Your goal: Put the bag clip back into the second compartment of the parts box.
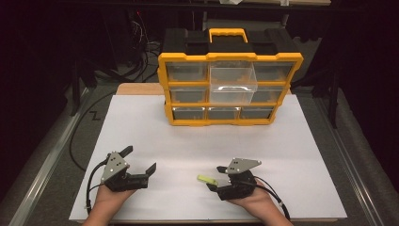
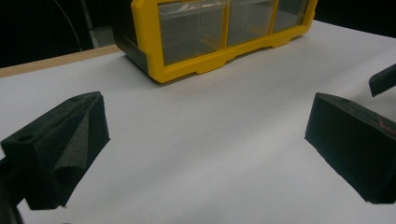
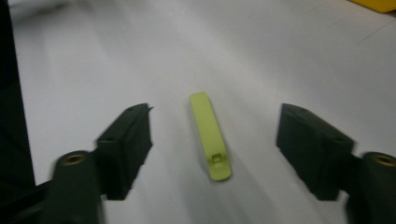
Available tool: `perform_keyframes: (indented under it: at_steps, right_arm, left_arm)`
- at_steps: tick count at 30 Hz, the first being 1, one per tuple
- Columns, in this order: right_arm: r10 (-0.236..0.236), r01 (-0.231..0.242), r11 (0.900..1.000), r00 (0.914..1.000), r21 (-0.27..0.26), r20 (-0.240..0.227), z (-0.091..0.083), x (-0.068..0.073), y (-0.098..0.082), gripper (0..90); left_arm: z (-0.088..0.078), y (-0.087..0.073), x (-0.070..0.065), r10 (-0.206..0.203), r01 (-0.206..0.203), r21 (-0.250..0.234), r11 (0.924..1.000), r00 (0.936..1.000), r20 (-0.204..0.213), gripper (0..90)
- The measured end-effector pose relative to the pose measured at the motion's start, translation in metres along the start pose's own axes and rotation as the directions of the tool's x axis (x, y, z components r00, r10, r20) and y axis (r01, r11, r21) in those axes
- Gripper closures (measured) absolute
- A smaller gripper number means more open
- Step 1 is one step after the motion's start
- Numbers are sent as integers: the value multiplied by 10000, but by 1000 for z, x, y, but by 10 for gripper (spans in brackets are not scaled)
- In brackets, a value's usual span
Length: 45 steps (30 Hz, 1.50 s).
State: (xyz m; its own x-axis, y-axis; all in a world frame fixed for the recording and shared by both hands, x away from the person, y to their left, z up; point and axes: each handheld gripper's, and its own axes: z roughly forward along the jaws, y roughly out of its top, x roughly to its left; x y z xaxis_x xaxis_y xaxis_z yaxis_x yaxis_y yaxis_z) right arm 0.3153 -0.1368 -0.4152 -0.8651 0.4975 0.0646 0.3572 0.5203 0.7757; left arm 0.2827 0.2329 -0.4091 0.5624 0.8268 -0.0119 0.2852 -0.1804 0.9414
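A small yellow-green flat stick (image 1: 207,179) lies on the white table sheet (image 1: 197,136) near the front. In the right gripper view the stick (image 3: 210,135) lies flat between the two black jaws, untouched. My right gripper (image 1: 216,177) is open around it, pointing left. My left gripper (image 1: 139,160) is open at the front left, with bare sheet between its jaws (image 2: 205,154). A yellow-framed drawer cabinet (image 1: 229,87) stands at the back of the table; its middle clear drawer (image 1: 232,84) is pulled out. The cabinet's lower corner (image 2: 215,35) shows ahead of the left gripper.
A wooden table edge (image 1: 139,88) shows behind the sheet at the left. Black cables (image 1: 80,141) trail along the left side. A metal rail (image 1: 350,165) runs down the right side. Open sheet lies between the grippers and the cabinet.
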Motion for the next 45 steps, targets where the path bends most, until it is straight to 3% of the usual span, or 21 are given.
perform_keyframes:
  at_steps: [3,5,10,15,19,23,24,27,32,42,45]
  right_arm:
    - [-76,78,10000,9998,-56,197,1,2,2,64]
    - [-107,107,9999,9997,30,234,3,3,3,1]
    - [-77,79,9987,10000,506,-41,11,-1,7,1]
    - [-68,76,9980,9999,620,-136,16,-6,10,22]
    - [-74,88,9992,9994,399,-328,20,-13,14,162]
    - [-53,77,9985,9990,539,-453,24,-17,16,250]
    - [-33,65,9982,9985,591,-538,26,-18,16,323]
    - [-107,153,9974,9977,702,-663,28,-18,15,374]
    - [-303,382,9956,9953,857,-916,28,-12,13,564]
    - [-733,876,9870,9914,1344,-1080,33,-8,10,716]
    - [-922,1044,9854,9913,1347,-938,34,-7,9,750]
  left_arm:
    - [0,0,0,-14,14,18,10000,10000,-11,8]
    - [0,0,0,-18,18,19,10000,10000,-9,8]
    - [1,0,0,-31,31,18,10000,10000,8,8]
    - [1,0,0,-9,9,29,10000,10000,30,8]
    - [1,0,0,37,-37,32,10000,10000,76,8]
    - [1,0,0,33,-33,30,10000,10000,73,8]
    - [1,0,0,34,-34,16,10000,10000,76,8]
    - [1,0,1,20,-20,18,10000,10000,96,8]
    - [1,0,0,21,-21,1,10000,9999,105,8]
    - [1,0,1,3,-3,-2,10000,9999,120,8]
    - [1,0,1,-83,83,-9,10000,9999,102,8]
